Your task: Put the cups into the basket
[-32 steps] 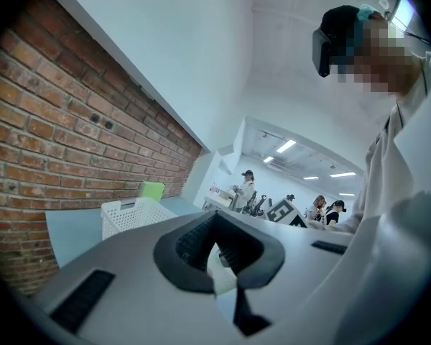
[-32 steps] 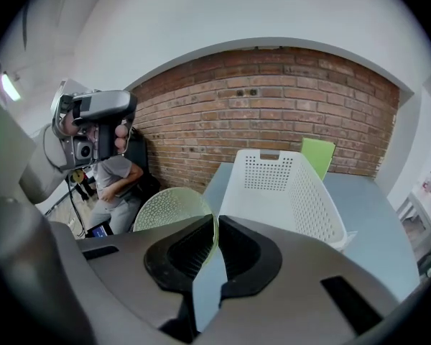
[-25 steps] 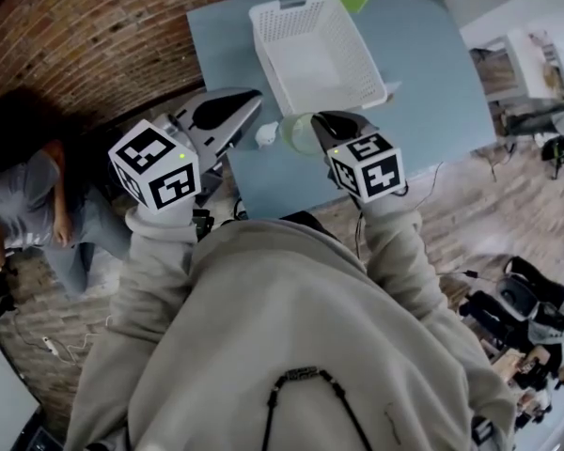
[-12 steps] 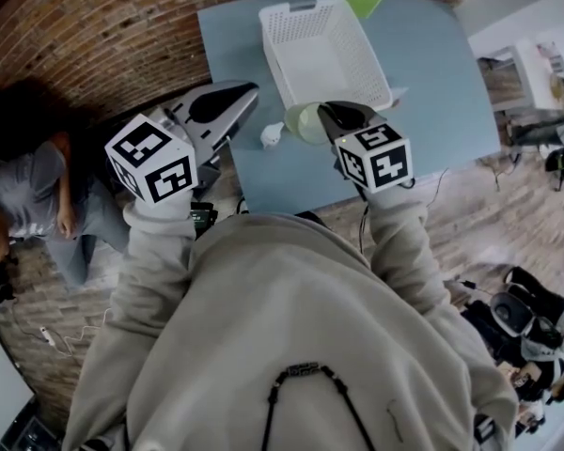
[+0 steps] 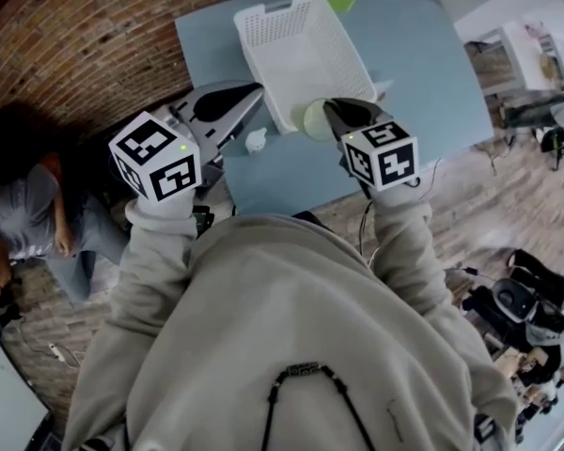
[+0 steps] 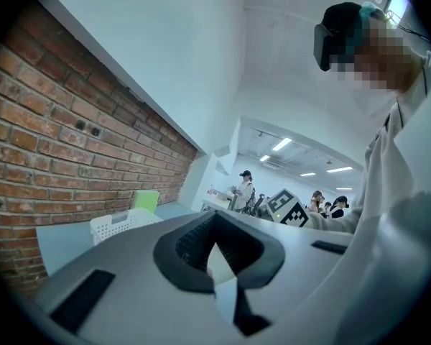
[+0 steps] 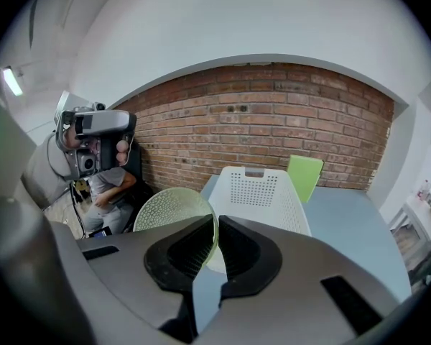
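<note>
Right gripper (image 7: 216,225): jaws nearly together, clamped on the thin rim of a pale green perforated cup (image 7: 174,210). The cup hangs out to the left of the pads with its mouth turned sideways. From the head view the cup sits right at the near edge of the white basket (image 5: 260,69), overlapping that rim and apparently lifted off the blue table (image 5: 423,73); it is not yet inside. Left gripper (image 6: 214,223): tips closed together, nothing seen held, parked off the table's left edge. A small white item (image 5: 256,141) lies on the table between the two grippers (possibly another cup, too small to tell). Risks, as judged: the hold is on one edge of a light, flexible wall, so the cup could pivot or slip out if the hand jerks. If it is carried low, the hanging body could catch the basket's near wall and be pulled from the pads. If it is let go before it is clear of the rim, it would land on the table and likely roll. The basket looks light, so a knock could shove it.
</note>
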A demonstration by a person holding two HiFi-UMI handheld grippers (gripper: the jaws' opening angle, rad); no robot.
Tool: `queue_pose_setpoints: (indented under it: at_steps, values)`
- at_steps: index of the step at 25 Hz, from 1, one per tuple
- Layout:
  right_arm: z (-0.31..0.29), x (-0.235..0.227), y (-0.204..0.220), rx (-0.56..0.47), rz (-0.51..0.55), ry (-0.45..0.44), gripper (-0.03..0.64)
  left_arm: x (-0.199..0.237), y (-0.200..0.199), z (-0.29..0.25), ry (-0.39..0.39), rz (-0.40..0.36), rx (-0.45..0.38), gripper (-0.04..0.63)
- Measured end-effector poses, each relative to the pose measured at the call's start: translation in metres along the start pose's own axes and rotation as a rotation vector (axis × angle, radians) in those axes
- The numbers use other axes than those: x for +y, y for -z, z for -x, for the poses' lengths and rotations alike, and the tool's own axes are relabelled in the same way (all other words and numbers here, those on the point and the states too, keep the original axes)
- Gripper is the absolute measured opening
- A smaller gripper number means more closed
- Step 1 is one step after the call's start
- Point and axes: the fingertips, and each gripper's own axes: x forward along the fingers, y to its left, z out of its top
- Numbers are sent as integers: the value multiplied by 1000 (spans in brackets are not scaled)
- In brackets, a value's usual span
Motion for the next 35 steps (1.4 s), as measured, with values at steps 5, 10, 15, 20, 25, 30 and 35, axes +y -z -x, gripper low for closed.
queue_pose_setpoints:
  at_steps: [5,10,15,20,25,30,35]
  values:
    - [0,-12,-3,-2,-7,11,35,0,-3,-17,26,-6,19,-5]
    - [-8,-20,-9,3,-9,10,35,13,-2,-26,38,0,23,-5]
    - [-22,-33,-18,16,-5,13,35,33,-2,-38,43,16,34,-5]
    - [-45,-48,-26,50,12,5,35,62,-1,-50,29,46,20,-5]
    - [-77,-61,-29,104,43,-14,35,89,7,-58,4,98,15,-5]
    - [-115,-74,-24,164,46,-36,35,122,25,-64,-24,147,-16,-5]
    - [-149,-84,-13,225,51,-63,35,148,33,-65,-63,193,-34,-5]
